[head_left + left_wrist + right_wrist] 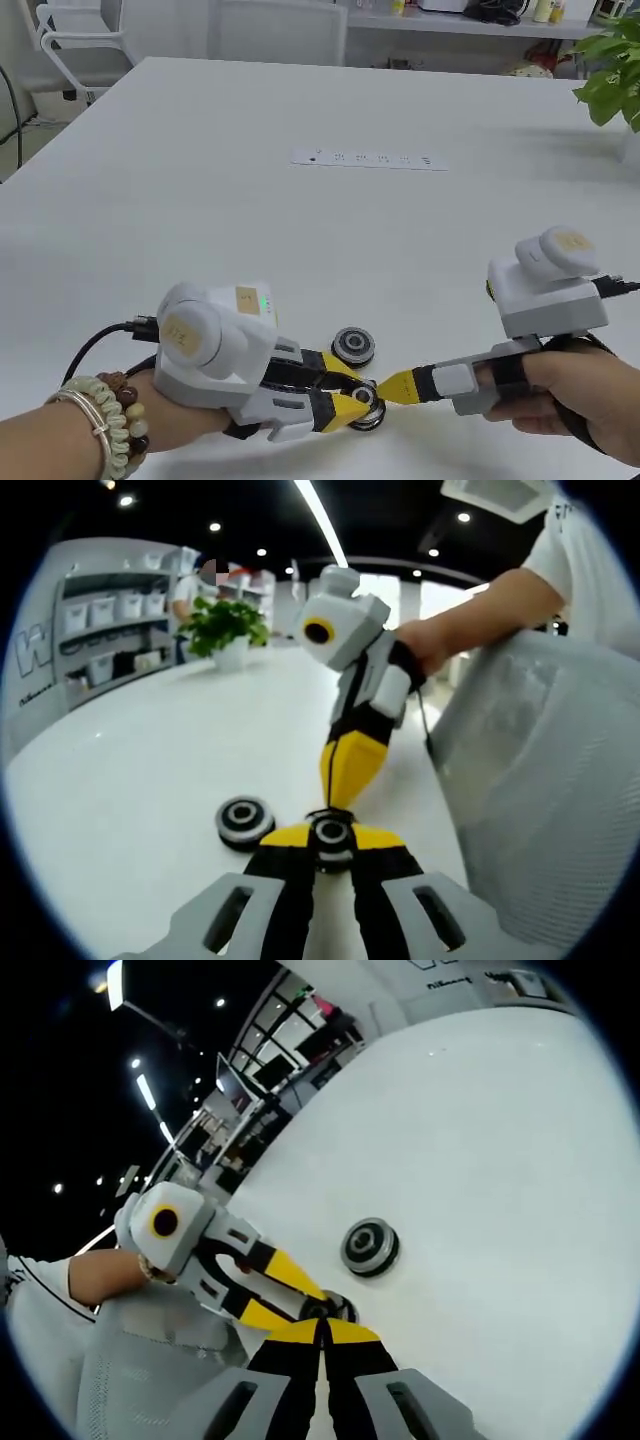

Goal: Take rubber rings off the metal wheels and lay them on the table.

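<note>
My left gripper (360, 402) (331, 834) is shut on a small metal wheel (368, 398) (332, 840) (338, 1309), holding it just above the near edge of the table. From the right, my right gripper (386, 390) (322, 1328) meets that wheel with its yellow jaws pressed together. They pinch a thin black rubber ring (322, 812) at the wheel's rim. A second metal wheel (353, 345) (245, 820) (370, 1247) with its black ring on lies flat on the table just beyond the jaws.
The white table (300, 230) stretches far ahead, with a flat white socket strip (368, 159) at its middle. A potted plant (615, 75) (225, 628) stands at the far right corner. A white chair (80, 40) sits beyond the far left edge.
</note>
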